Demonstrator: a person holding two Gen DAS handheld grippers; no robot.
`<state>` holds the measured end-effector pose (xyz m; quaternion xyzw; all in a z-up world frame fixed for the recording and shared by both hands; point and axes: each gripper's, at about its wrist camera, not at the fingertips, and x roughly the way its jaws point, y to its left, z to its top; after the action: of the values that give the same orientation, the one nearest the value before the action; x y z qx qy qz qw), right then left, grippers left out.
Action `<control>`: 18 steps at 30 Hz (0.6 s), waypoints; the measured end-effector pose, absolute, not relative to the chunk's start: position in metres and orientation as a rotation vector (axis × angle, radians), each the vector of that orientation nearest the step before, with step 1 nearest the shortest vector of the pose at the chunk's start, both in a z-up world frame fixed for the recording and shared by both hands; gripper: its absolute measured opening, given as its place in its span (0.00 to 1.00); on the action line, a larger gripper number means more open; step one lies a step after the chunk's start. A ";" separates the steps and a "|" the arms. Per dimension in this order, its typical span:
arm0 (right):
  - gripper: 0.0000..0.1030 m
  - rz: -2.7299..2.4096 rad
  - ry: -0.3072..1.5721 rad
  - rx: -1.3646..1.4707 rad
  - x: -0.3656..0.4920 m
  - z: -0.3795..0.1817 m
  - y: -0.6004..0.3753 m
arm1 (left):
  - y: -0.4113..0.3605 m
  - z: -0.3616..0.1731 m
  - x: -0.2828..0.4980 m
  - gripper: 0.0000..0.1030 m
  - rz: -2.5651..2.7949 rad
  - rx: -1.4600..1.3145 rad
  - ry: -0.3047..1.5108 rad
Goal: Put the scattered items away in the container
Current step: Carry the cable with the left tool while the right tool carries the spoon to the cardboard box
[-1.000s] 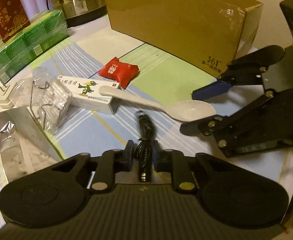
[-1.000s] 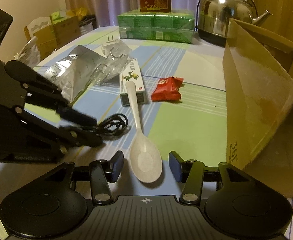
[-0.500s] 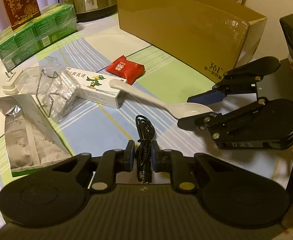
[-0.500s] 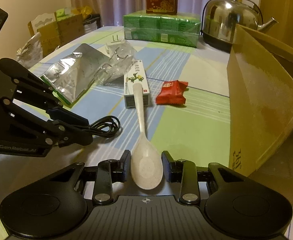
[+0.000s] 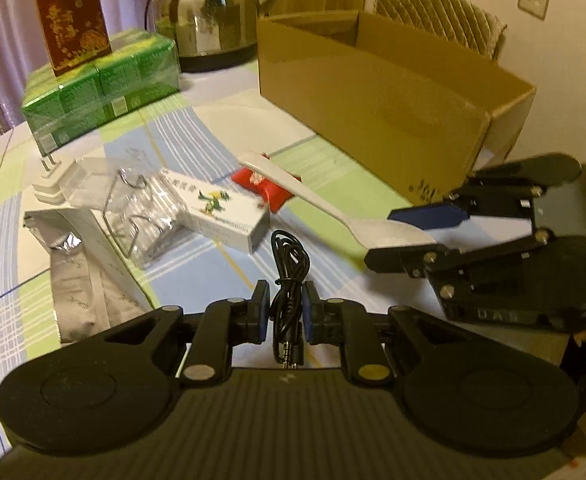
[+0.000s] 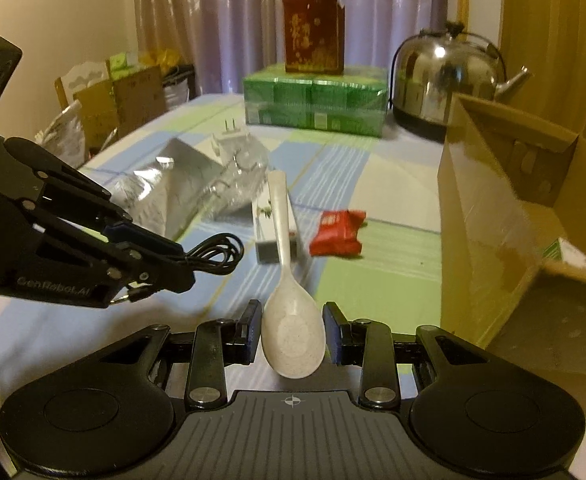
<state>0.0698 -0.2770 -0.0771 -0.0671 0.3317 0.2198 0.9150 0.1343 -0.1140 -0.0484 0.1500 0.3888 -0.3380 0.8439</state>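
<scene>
My left gripper [image 5: 286, 304] is shut on a coiled black cable [image 5: 287, 264], held above the striped tablecloth. My right gripper [image 6: 293, 326] is shut on the bowl of a white spoon [image 6: 289, 308], whose handle points away over the table. In the left wrist view the spoon [image 5: 333, 208] hangs lifted in the right gripper [image 5: 405, 236]. In the right wrist view the left gripper [image 6: 169, 258] carries the cable [image 6: 217, 256]. The open cardboard box [image 5: 381, 92] stands at the right, also seen as the box [image 6: 505, 216] beside the right gripper.
On the cloth lie a red packet [image 5: 265, 186], a white medicine carton [image 5: 221, 212], a clear plastic bag [image 5: 141, 208] with a white plug [image 5: 49, 184], and a silver foil pouch [image 5: 81, 272]. Green boxes [image 5: 101, 88], a red tin [image 5: 73, 16] and a steel kettle [image 5: 209, 12] stand behind.
Both grippers have risen from the table. The right one closed on the spoon and lifted it; the left carries the cable upward.
</scene>
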 end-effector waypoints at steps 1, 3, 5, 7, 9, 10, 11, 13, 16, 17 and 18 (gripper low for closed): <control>0.29 0.448 0.675 -0.137 0.067 -0.073 -0.277 | -0.115 -0.045 0.134 0.12 -0.711 0.317 0.814; 0.29 0.434 0.659 -0.133 0.063 -0.065 -0.279 | -0.116 -0.037 0.131 0.12 -0.707 0.324 0.796; 0.29 0.415 0.643 -0.129 0.060 -0.056 -0.283 | -0.119 -0.028 0.129 0.12 -0.701 0.322 0.777; 0.29 0.396 0.623 -0.121 0.057 -0.044 -0.289 | -0.120 -0.019 0.128 0.12 -0.696 0.305 0.761; 0.29 0.375 0.602 -0.111 0.056 -0.032 -0.296 | -0.123 -0.009 0.128 0.12 -0.690 0.281 0.751; 0.29 0.362 0.590 -0.105 0.056 -0.025 -0.301 | -0.126 -0.005 0.127 0.12 -0.689 0.271 0.746; 0.29 0.348 0.578 -0.098 0.056 -0.018 -0.307 | -0.129 0.000 0.127 0.12 -0.693 0.264 0.739; 0.29 0.319 0.561 -0.078 0.058 -0.005 -0.318 | -0.138 0.009 0.126 0.12 -0.701 0.257 0.722; 0.29 0.264 0.541 -0.052 0.063 0.013 -0.340 | -0.156 0.025 0.124 0.12 -0.727 0.254 0.691; 0.29 0.246 0.536 -0.047 0.065 0.018 -0.347 | -0.164 0.031 0.124 0.12 -0.736 0.253 0.681; 0.29 0.228 0.534 -0.042 0.067 0.022 -0.354 | -0.173 0.036 0.125 0.12 -0.746 0.253 0.672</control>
<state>0.0672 -0.3543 0.0222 -0.0209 0.2631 0.1125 0.9580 0.1249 -0.1727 0.0365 0.1211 0.3211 -0.3566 0.8690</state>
